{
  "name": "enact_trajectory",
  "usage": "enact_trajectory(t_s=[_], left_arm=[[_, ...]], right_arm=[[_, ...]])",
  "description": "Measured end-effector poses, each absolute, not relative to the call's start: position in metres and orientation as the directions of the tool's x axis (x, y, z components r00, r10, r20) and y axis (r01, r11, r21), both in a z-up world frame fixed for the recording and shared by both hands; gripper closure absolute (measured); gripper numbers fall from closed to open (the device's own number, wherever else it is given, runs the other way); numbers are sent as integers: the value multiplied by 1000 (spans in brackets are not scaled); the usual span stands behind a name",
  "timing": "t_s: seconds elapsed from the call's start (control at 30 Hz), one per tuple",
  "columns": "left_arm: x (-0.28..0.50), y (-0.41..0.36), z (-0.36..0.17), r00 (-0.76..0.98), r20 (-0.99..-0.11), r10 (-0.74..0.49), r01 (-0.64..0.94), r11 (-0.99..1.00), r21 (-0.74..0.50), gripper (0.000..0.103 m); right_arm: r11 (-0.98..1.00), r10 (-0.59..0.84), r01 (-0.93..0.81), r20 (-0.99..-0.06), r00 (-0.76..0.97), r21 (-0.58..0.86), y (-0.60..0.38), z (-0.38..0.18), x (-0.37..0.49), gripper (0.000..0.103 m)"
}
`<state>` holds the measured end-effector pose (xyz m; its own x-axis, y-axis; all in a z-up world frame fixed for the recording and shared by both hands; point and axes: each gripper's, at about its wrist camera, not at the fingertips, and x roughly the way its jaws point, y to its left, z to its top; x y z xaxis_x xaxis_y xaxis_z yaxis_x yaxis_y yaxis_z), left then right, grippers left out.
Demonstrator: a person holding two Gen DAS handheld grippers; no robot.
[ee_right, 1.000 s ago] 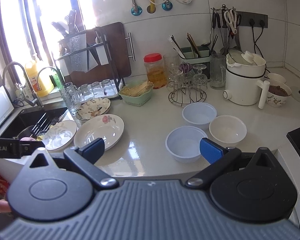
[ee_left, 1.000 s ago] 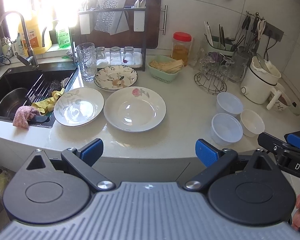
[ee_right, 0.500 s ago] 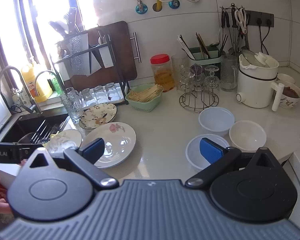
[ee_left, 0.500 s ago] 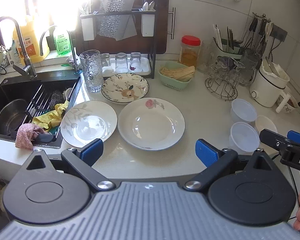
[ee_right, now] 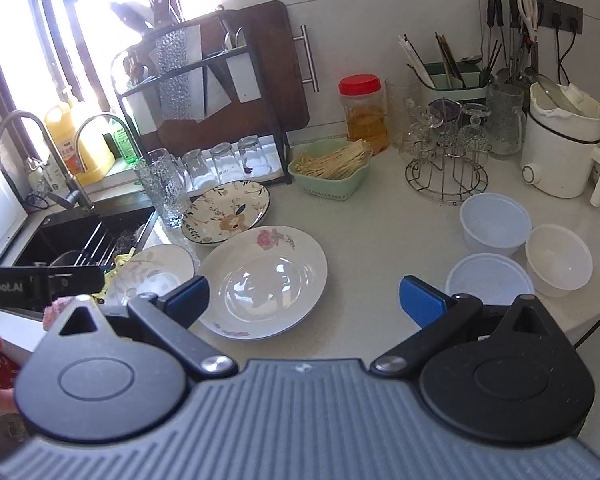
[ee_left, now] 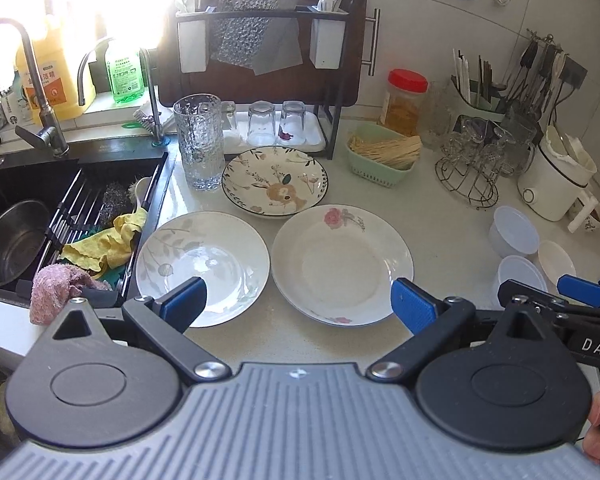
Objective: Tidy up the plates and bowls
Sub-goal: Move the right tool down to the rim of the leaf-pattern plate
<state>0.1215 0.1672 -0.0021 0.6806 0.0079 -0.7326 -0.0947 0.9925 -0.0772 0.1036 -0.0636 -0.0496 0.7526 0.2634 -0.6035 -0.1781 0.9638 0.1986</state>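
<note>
Three plates lie on the white counter: a leaf-patterned plate (ee_left: 202,264) by the sink, a rose-patterned plate (ee_left: 342,264) to its right, and a flowered, dark-rimmed plate (ee_left: 275,181) behind them. Three white bowls cluster at the right: a far bowl (ee_right: 495,224), a near bowl (ee_right: 490,280) and a right bowl (ee_right: 559,260). My left gripper (ee_left: 299,306) hovers open over the near edges of the two front plates, holding nothing. My right gripper (ee_right: 305,301) is open too, above the counter's front edge between the rose plate (ee_right: 262,282) and the bowls.
A black sink (ee_left: 28,216) with a steel pot, cloths and a rack is at the left. A tall glass (ee_left: 199,142), a dish rack with tumblers (ee_left: 262,122), a green basket (ee_left: 382,160), a wire glass stand (ee_left: 468,168) and a white cooker (ee_left: 552,184) line the back.
Both grippers have moved forward toward the counter, so plates and bowls look larger and nearer. Both stay open and nothing on the counter has moved.
</note>
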Motion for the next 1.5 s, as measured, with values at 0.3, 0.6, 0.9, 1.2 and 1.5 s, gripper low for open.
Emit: enact_trajectory(t_s=[0.3, 0.6, 0.9, 1.2, 1.5], left_arm=[[144, 234, -27, 674, -739, 9, -117, 989, -94, 3], [175, 305, -69, 641, -767, -17, -92, 991, -99, 3], [211, 366, -111, 559, -823, -99, -54, 986, -156, 3], [247, 401, -158, 465, -866, -185, -31, 974, -225, 3], [271, 425, -188, 397, -870, -292, -9, 947, -322, 4]], right_arm=[[973, 229, -172, -633, 740, 151, -5, -63, 124, 0], [972, 233, -153, -688, 687, 177, 48, -90, 141, 3], [956, 275, -99, -720, 638, 277, 99, -126, 156, 19], [913, 355, -39, -743, 567, 406, 118, -157, 179, 25], [876, 392, 22, -737, 551, 482, 124, -178, 204, 25]])
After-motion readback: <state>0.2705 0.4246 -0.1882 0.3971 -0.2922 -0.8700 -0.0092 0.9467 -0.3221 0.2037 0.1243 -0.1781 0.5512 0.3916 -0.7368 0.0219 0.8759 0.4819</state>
